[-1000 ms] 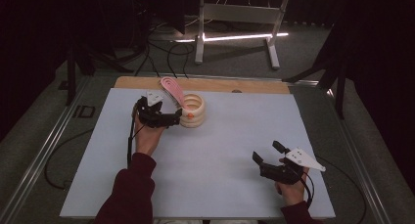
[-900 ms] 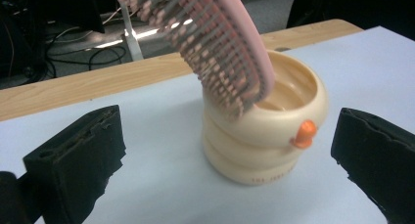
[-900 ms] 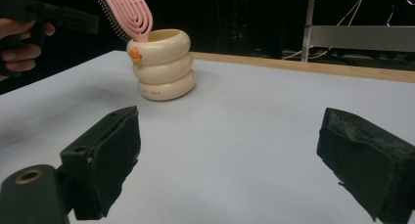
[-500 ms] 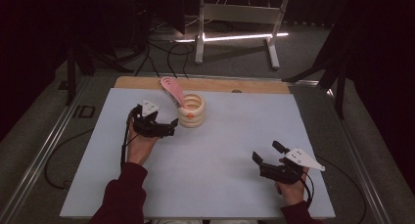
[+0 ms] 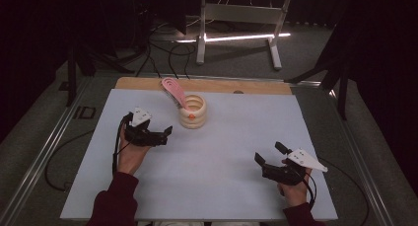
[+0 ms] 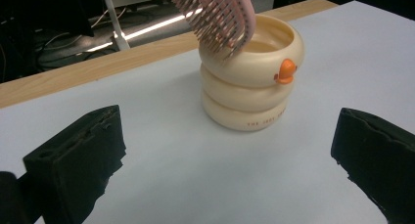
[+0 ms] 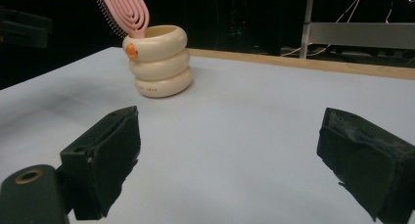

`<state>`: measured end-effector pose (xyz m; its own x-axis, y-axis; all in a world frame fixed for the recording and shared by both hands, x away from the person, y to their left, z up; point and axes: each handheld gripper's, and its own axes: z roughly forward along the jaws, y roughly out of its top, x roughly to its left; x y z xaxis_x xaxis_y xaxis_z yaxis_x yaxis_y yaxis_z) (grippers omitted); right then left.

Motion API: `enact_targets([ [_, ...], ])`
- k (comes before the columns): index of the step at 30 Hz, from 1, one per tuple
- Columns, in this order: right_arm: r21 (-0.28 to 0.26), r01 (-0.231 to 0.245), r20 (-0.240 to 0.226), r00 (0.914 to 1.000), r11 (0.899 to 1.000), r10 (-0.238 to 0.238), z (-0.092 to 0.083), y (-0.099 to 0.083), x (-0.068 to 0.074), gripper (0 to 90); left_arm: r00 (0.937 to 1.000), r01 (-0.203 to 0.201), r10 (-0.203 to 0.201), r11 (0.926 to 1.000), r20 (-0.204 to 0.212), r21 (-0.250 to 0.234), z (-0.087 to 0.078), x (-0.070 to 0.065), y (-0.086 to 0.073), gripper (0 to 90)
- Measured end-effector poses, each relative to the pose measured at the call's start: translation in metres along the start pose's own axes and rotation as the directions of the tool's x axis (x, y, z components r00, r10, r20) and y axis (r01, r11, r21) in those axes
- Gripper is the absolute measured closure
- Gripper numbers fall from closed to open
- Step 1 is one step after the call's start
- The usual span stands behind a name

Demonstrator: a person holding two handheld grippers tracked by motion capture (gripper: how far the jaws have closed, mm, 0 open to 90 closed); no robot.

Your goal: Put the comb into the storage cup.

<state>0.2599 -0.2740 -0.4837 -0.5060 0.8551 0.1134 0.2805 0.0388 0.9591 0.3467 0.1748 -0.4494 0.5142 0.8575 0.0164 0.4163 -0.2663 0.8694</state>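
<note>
Since the left gripper (image 5: 166, 132) was right beside the cream ringed cup (image 5: 192, 111) a second ago and now sits drawn back toward the person, the pink hairbrush (image 5: 174, 91) appears to have been let go — it stands handle-down in the cup, its bristled head leaning out over the rim toward the table's far left. That suggests the placing is done and the hand is clearing away. In the left gripper view the two black jaws stand wide apart with bare white table (image 6: 166, 150) between them; they hold nothing and touch nothing, and the cup (image 6: 252, 77) with its small orange beak stands just ahead, the hairbrush (image 6: 220, 13) tilting out above it. Farther right, the right gripper (image 5: 268, 154) rests low near the table's near right corner, well apart from the cup. Its jaws are likewise spread wide and empty — in the right gripper view only bare table lies between them, with cup (image 7: 157, 62) and hairbrush (image 7: 125, 11) off in the distance.
</note>
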Motion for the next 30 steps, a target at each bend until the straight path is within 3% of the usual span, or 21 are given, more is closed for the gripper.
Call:
enact_targets([
  [16, 0.008, 0.000, 0.003, 1.0000, 1.000, 0.000, 0.001, 0.001, -0.003, 8.8, 1.0000, 0.004, -0.004, 0.9994, 0.003, -0.035, -0.026, 0.004, -0.020, 0.1],
  [18, 0.014, 0.001, 0.002, 1.0000, 1.000, -0.001, 0.001, 0.001, -0.002, 8.8, 0.9998, 0.008, -0.007, 0.9986, 0.020, -0.052, -0.032, 0.003, -0.025, 0.0],
  [30, 0.018, 0.002, 0.000, 1.0000, 1.000, -0.002, 0.003, 0.002, -0.002, 8.8, 0.9995, 0.014, -0.012, 0.9977, 0.029, -0.066, -0.043, 0.000, -0.046, 0.1],
])
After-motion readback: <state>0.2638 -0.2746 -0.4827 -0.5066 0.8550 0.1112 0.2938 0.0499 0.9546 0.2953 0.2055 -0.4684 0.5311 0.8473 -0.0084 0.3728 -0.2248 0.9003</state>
